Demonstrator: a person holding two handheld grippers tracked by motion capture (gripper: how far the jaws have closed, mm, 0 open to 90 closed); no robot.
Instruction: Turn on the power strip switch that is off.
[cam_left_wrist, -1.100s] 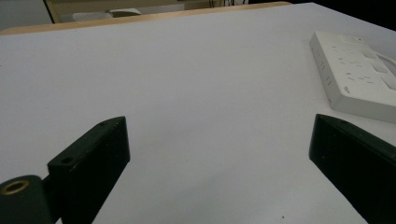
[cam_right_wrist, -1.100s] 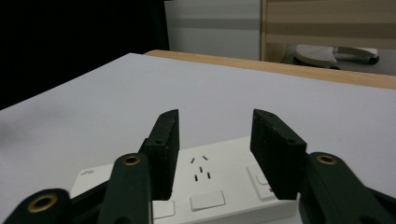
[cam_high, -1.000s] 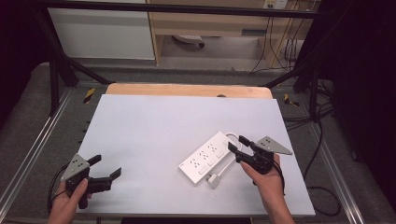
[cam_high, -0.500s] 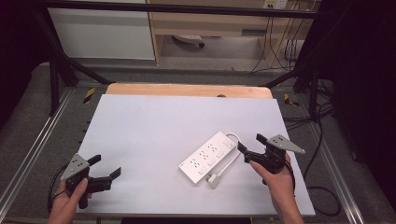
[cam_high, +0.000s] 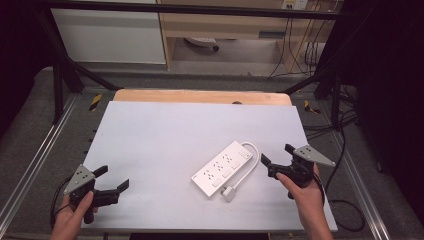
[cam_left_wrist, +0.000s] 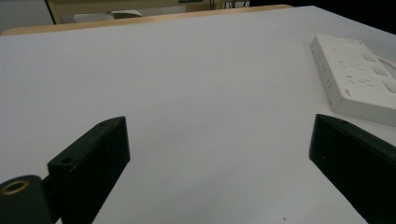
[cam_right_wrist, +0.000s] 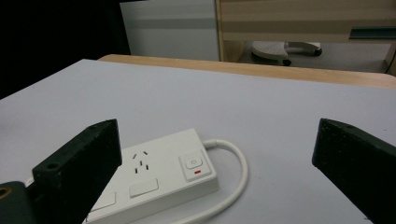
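power strip (cam_high: 225, 168): white, lying flat and slantwise on the near right part of the table (cam_high: 165, 135); we see its switch end pointing far-right and its cord (cam_high: 252, 161) looping round the right side to a plug (cam_high: 229, 193) at the near end.
right gripper (cam_high: 275, 158): just to the right of the power strip, apart from it; its jaws have just been opening and now stand wide apart with nothing between them. in the right gripper view we look across the switch end and the cord loop, both clear of the pads.
left gripper (cam_high: 113, 179): at the near left corner of the table, well apart from the power strip; jaws spread wide, holding nothing. in the left gripper view the power strip sits off at the right.
step in hand: we judge that we have let go of the power strip and are drawing the right gripper clear of it.
how to do it well: we keep the jaws wide while backing off to the right, so no pad drags the cord or nudges the casing out of its place.
watch for: the cord loop lies nearest the right gripper; we think it could snag on a jaw if we swing low across it.
left side: we would leave it resting where it is, out of the way.
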